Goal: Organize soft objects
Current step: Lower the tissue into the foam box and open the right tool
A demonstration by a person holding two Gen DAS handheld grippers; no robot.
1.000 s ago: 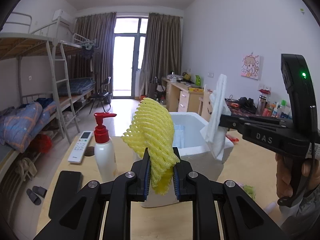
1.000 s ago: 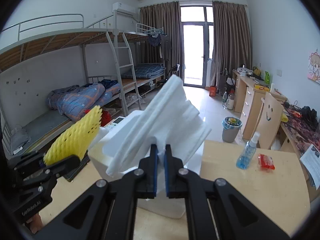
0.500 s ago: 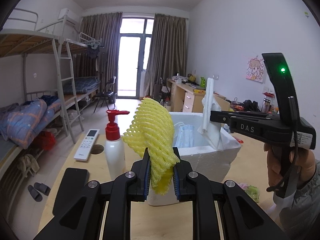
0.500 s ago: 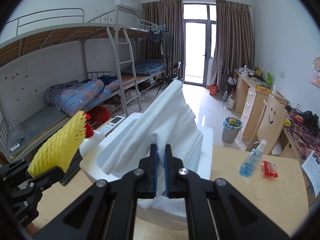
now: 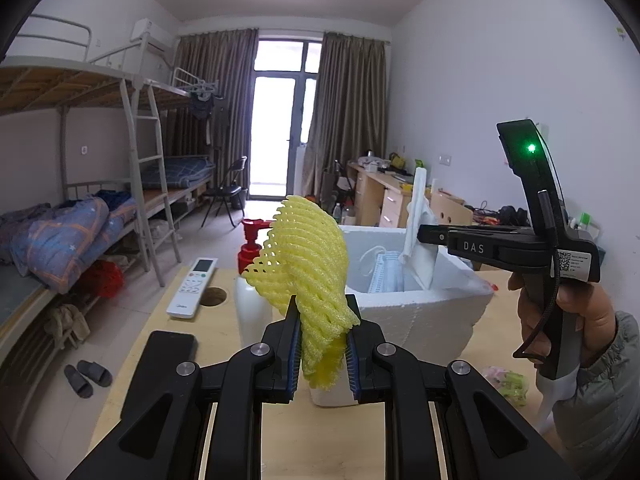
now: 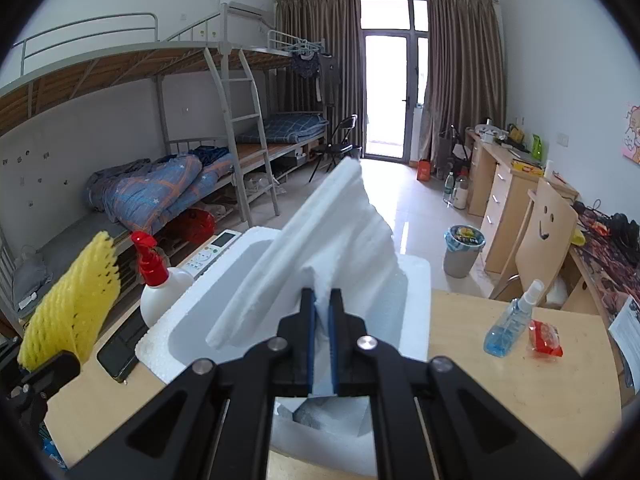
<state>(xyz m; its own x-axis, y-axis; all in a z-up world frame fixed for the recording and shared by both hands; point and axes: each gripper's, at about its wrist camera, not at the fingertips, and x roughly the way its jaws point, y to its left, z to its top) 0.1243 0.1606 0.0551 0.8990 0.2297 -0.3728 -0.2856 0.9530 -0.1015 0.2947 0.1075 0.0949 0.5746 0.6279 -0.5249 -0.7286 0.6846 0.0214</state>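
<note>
With my left gripper [image 5: 322, 354] clamped on yellow foam netting [image 5: 306, 264], my right gripper [image 6: 321, 344], pinched on folded white foam sheet [image 6: 320, 248], has drifted over the styrofoam box [image 6: 416, 304], nearing drop-off.

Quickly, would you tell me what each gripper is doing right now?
Left gripper: shut on the yellow foam net.
Right gripper: shut on the white foam sheet.

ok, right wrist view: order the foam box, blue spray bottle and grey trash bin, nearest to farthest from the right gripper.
From the right gripper, shut on the white foam sheet:
1. Foam box: directly below and ahead of the fingers, on the table.
2. Blue spray bottle: off to the right, lying on the table.
3. Grey trash bin: beyond the table, on the floor by the desks.
</note>
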